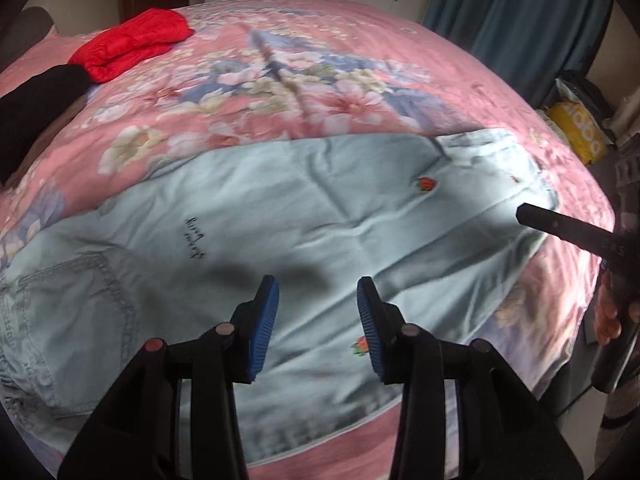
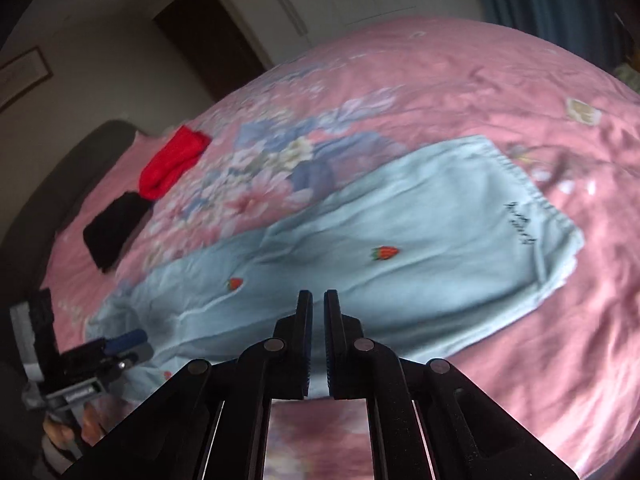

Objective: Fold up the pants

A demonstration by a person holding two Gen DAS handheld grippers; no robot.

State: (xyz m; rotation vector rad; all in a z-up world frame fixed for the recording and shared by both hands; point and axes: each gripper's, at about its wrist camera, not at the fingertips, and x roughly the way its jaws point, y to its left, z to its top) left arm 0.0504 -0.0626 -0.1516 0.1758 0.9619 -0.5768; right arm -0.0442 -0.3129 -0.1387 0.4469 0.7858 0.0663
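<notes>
Light blue pants point(image 1: 320, 208) with small embroidered strawberries lie flat across the pink floral bed cover point(image 1: 280, 72), legs one on the other. My left gripper point(image 1: 318, 284) hovers over the pants near their pocket end, open, with only cloth showing below the blue pads. In the right wrist view the pants point(image 2: 400, 220) stretch from the hem at the right to the waist at the left. My right gripper point(image 2: 317, 296) is shut on nothing, above the near edge of the legs. Its black finger point(image 1: 540, 220) shows at the hem end. The left gripper point(image 2: 128, 344) shows at the waist end.
A folded red garment point(image 1: 132, 44) and a black one point(image 1: 40, 92) lie at the far left of the bed. A yellow bag point(image 1: 580, 136) and a teal curtain point(image 1: 520, 8) stand beyond the right side. A person's fingers point(image 1: 608, 316) hold the right gripper's handle.
</notes>
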